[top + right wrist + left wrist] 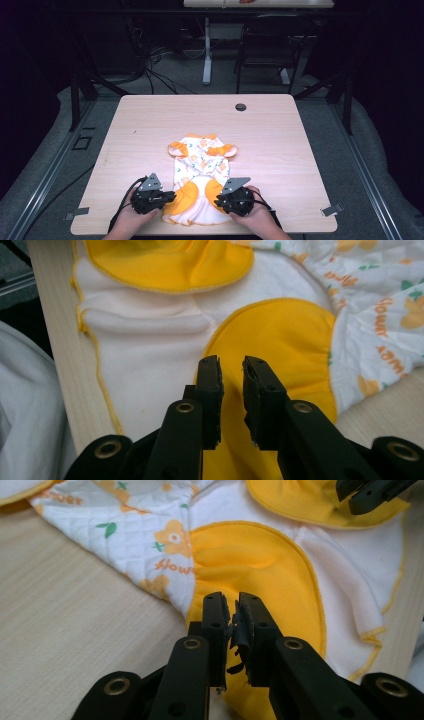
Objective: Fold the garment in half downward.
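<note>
Two grippers are sitting at the near edge of the table (pixel 150 107), and I am reading both as released — the left gripper (pixel 233 611) showing a thin slit, the right gripper (pixel 231 371) a clearer gap, nothing pinched in either. The baby garment (pixel 200 172) is lying between them, its long axis running away from me, yellow feet nearest; each hand is equally close.
</note>
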`<state>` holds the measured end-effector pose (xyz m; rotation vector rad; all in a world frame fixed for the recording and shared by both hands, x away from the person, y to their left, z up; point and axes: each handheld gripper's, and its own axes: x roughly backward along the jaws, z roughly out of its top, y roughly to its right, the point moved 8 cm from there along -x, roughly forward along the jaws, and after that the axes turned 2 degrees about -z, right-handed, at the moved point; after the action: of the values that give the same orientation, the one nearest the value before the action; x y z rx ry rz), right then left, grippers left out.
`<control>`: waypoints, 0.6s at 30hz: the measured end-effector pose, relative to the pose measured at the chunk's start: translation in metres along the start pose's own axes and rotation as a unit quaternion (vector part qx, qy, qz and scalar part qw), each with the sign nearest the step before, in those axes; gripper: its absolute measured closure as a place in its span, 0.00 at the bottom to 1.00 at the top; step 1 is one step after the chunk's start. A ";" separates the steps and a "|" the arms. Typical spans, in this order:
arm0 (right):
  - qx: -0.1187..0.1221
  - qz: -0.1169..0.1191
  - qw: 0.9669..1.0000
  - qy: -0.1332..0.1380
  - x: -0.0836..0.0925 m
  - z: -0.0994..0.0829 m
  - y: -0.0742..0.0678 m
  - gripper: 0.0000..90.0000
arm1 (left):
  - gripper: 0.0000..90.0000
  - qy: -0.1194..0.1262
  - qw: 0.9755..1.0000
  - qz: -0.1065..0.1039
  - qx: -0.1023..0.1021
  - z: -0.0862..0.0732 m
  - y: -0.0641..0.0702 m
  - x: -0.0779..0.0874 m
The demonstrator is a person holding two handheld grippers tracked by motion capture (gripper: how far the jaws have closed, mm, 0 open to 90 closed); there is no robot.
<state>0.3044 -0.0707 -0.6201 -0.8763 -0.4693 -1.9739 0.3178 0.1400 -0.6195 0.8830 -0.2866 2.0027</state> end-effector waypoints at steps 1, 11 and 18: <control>0.000 0.000 1.000 0.000 0.000 0.000 0.000 0.86 | 0.90 0.000 1.000 0.000 0.000 0.000 0.000 0.000; -0.020 -0.032 0.999 0.038 0.003 0.002 0.022 0.72 | 0.77 0.014 1.000 0.008 0.022 -0.001 -0.014 -0.002; -0.051 -0.028 0.998 0.028 0.008 0.003 0.041 0.70 | 0.77 0.016 0.999 -0.003 0.035 0.009 -0.021 -0.009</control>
<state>0.3377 -0.0948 -0.6130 -0.8774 -0.3669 -2.0837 0.3425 0.1414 -0.6221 0.8937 -0.1973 2.0294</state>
